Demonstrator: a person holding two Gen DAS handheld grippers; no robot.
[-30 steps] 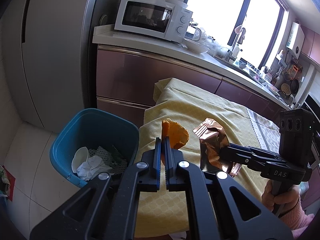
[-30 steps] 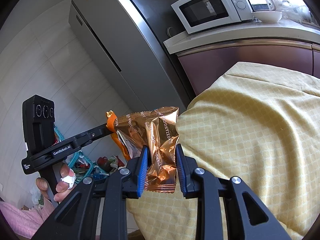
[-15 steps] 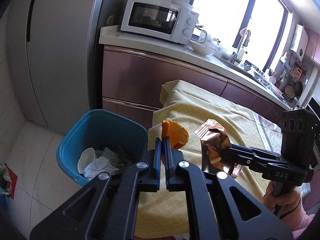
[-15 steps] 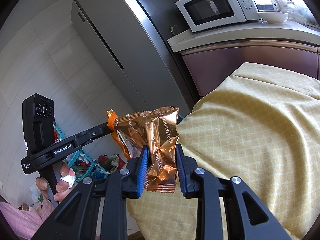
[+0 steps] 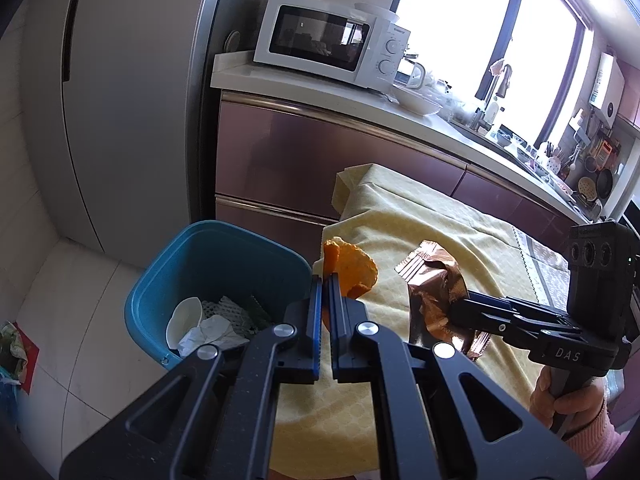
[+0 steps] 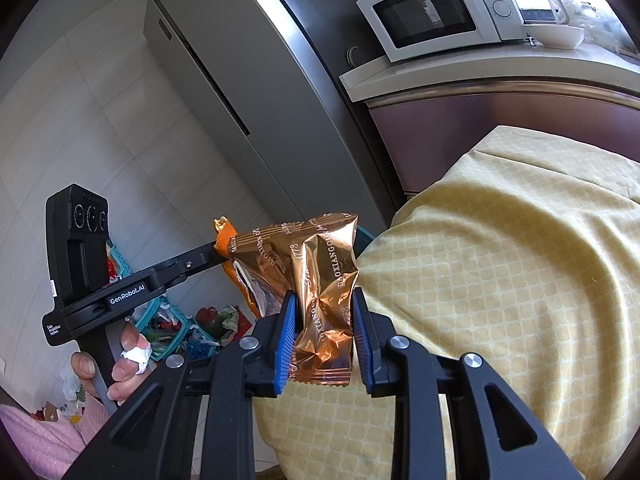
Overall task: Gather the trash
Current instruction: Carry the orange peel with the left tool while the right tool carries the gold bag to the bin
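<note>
My left gripper (image 5: 325, 280) is shut on a piece of orange peel (image 5: 350, 270), held just right of the blue trash bin (image 5: 208, 256) and above the table's left edge. The bin holds white paper, foam netting and a white shell-like scrap. My right gripper (image 6: 323, 300) is shut on a crumpled copper-coloured snack wrapper (image 6: 320, 276), held over the left edge of the yellow tablecloth (image 6: 500, 260). In the left wrist view the wrapper (image 5: 434, 292) and the right gripper (image 5: 460, 306) show at the right. In the right wrist view the left gripper (image 6: 218, 250) and its orange peel (image 6: 224, 236) sit behind the wrapper.
A white microwave (image 5: 328, 42) stands on the counter (image 5: 360, 100) over maroon cabinets, beside a tall grey fridge (image 5: 132, 80). A sink and dishes crowd the counter's far right. Teal baskets of clutter (image 6: 168, 324) lie on the tiled floor. A person's hand (image 5: 560, 396) grips the right tool.
Both views have shifted slightly, so the bin and table sit a little further right and lower in frame. Both grips are unchanged.
</note>
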